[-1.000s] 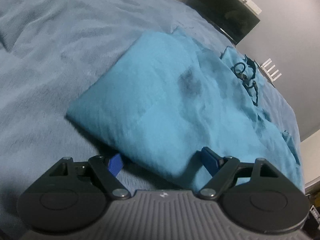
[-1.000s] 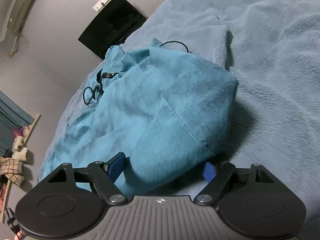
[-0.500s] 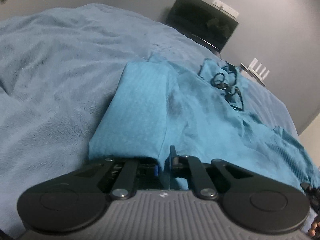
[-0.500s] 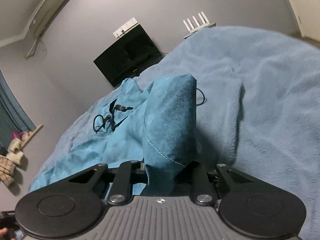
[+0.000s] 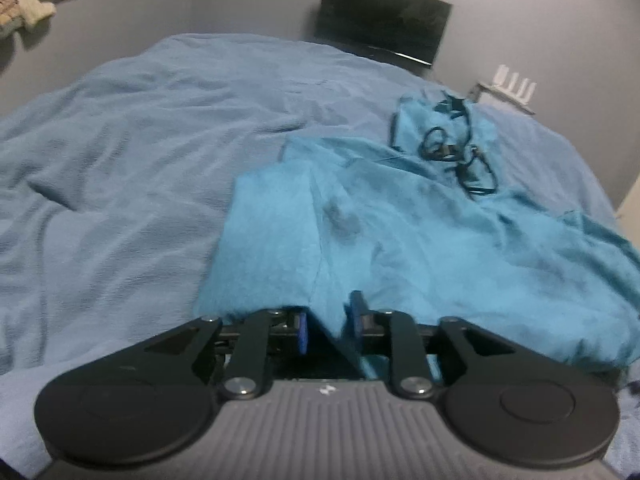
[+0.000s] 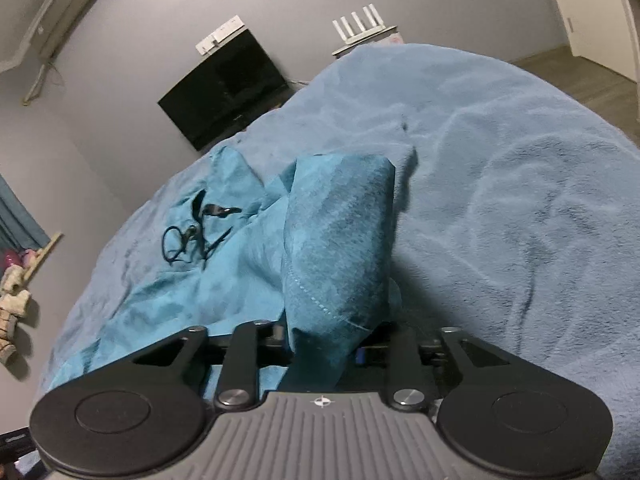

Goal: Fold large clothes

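Your left gripper [image 5: 328, 330] had cloth [image 5: 400, 248] bunched between its jaws, which had just eased apart; grip looked loose. Your right gripper [image 6: 324, 344] likewise pinched a raised fold. The cloth ran straight ahead from both, long axis away across the bed [image 5: 140, 152], cord [image 5: 460, 152] lying on its far end.

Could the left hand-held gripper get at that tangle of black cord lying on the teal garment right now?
Probably not: the left hand-held gripper already has a fold of the teal garment between its fingers, though the way to the black cord looks open.
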Tool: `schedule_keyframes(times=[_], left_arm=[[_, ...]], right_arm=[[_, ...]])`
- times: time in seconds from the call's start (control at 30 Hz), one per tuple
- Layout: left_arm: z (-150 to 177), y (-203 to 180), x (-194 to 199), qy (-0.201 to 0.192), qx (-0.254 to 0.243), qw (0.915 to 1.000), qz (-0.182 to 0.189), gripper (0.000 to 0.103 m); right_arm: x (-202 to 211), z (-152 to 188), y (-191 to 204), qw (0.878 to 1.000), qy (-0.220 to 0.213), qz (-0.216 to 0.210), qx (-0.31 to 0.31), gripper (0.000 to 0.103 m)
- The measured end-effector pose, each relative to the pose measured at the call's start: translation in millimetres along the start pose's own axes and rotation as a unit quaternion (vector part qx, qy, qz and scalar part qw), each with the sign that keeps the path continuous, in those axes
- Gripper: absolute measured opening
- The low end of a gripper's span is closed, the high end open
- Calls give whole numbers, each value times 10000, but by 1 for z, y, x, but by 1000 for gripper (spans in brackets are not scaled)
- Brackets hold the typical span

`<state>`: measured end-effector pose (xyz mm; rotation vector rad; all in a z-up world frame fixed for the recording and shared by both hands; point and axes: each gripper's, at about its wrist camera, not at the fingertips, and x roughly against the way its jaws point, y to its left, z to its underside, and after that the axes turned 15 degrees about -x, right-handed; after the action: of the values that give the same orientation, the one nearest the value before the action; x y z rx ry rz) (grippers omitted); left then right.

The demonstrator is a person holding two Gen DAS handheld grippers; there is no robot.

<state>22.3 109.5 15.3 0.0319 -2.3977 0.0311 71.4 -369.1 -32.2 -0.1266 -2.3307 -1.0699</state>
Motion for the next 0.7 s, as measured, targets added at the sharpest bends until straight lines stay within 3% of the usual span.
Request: schedule_keyframes(times=[0.07,0.13,0.23,0.3,0.4,0.5,0.7], left_arm=[[1,3,2,45,119,9997,-197,30],[0,9,8,5,273,9988,-409,39],[1,12,20,-92,401,9977,-537,47],[-4,12,30,-302,351,9945,-939,54],[-17,7,43,-884,108,9858,-1423,74],[-35,-5,35,-1078,-309,9872,-1139,77],[-54,-51,-23,-815,-1442,9853,-409,79]], right_arm=[[0,0,3,9998,-98,174,8,54],[1,-2,4,9985,-344,428,76,75],[9,-7,9,9918,-902,820,374,79],[10,-11,14,9889,-1138,791,537,80],[11,-12,32,9835,-1373,598,1019,80],[1,-7,62,9744,-1384,295,1746,79],[-61,17,117,9498,-775,43,3032,78]])
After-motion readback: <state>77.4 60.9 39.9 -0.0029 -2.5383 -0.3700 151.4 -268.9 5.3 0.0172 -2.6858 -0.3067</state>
